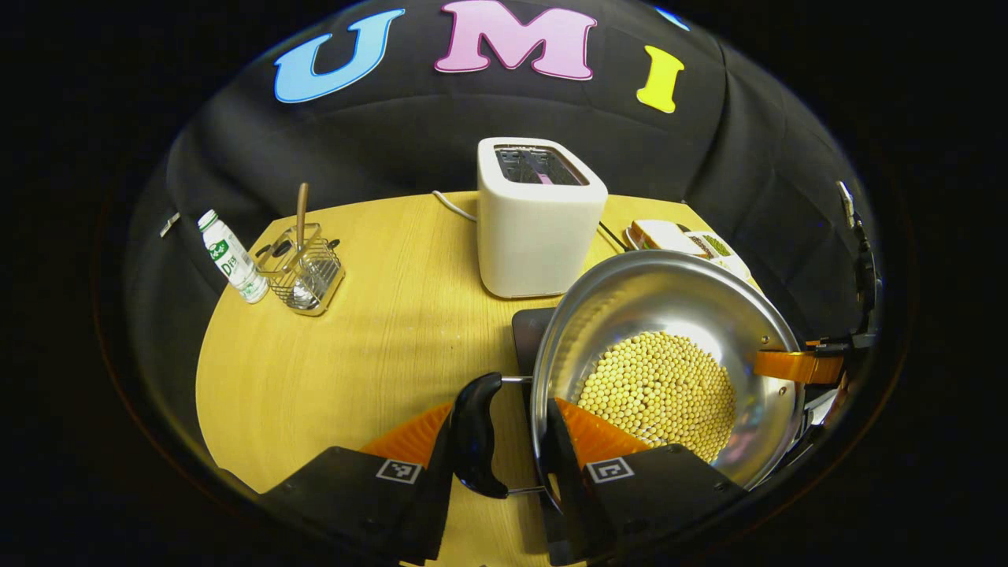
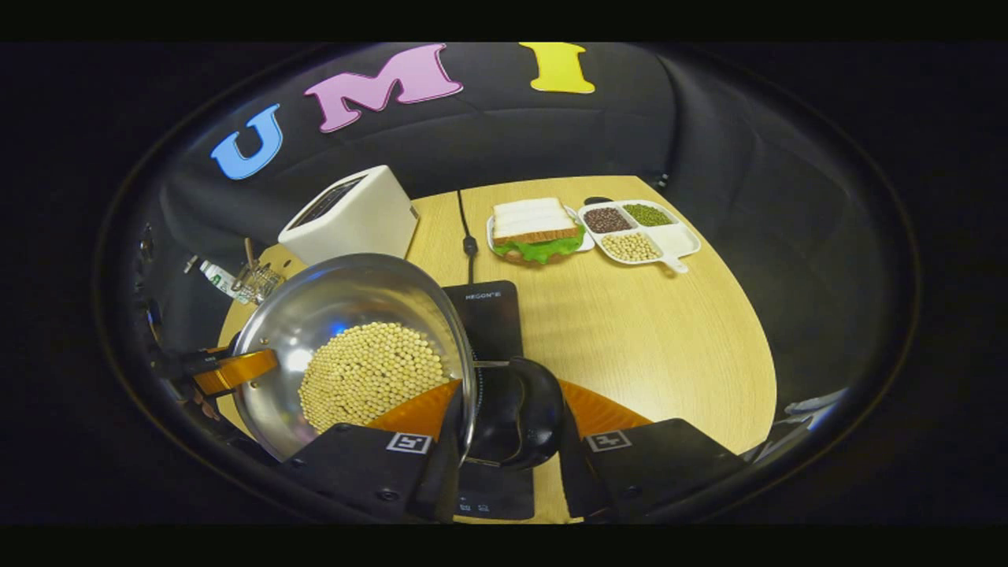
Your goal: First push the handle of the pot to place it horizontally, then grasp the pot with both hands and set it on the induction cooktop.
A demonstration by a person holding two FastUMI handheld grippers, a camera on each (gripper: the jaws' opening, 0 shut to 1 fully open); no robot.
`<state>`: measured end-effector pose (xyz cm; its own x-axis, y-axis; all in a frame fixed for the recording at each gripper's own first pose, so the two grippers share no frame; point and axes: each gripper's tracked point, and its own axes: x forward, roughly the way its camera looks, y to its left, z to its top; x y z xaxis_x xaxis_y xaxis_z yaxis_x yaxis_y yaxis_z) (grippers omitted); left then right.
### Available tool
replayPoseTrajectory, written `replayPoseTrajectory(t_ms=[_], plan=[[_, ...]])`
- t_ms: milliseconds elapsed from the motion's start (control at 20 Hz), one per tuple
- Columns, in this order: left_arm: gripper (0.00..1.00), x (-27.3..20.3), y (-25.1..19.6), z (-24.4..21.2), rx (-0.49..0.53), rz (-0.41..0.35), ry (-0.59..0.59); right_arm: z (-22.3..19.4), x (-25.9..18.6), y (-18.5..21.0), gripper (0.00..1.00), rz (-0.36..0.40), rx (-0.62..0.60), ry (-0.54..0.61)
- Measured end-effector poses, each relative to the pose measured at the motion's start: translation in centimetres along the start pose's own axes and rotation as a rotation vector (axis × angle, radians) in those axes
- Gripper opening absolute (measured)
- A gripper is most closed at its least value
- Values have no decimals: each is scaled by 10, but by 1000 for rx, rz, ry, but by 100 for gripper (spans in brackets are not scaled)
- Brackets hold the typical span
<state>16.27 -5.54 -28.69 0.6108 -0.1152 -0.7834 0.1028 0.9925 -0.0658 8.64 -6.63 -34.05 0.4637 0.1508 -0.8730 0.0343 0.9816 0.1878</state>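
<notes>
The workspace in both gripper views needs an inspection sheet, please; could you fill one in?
Surface: round wooden table, bare at the near right.
Job's things: steel pot filled with yellow beans, held above the black induction cooktop.
Clutter: toaster, bottle, wire caddy, sandwich, divided tray.
Grippers: left gripper shut on one black pot handle; right gripper shut on the opposite one.
Cables: a black one behind the cooktop; a white one by the toaster.
Surroundings: black cloth wall.
</notes>
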Motion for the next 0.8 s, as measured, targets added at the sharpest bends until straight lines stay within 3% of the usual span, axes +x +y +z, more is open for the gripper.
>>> replayPoseTrajectory(t_ms=[450, 800], plan=[[62, 6, -3, 1, 13, -10, -9, -4, 5, -7, 56, 0, 31, -14], [66, 6, -3, 1, 33, -9, -13, -1, 2, -8, 64, -22, -3, -38]])
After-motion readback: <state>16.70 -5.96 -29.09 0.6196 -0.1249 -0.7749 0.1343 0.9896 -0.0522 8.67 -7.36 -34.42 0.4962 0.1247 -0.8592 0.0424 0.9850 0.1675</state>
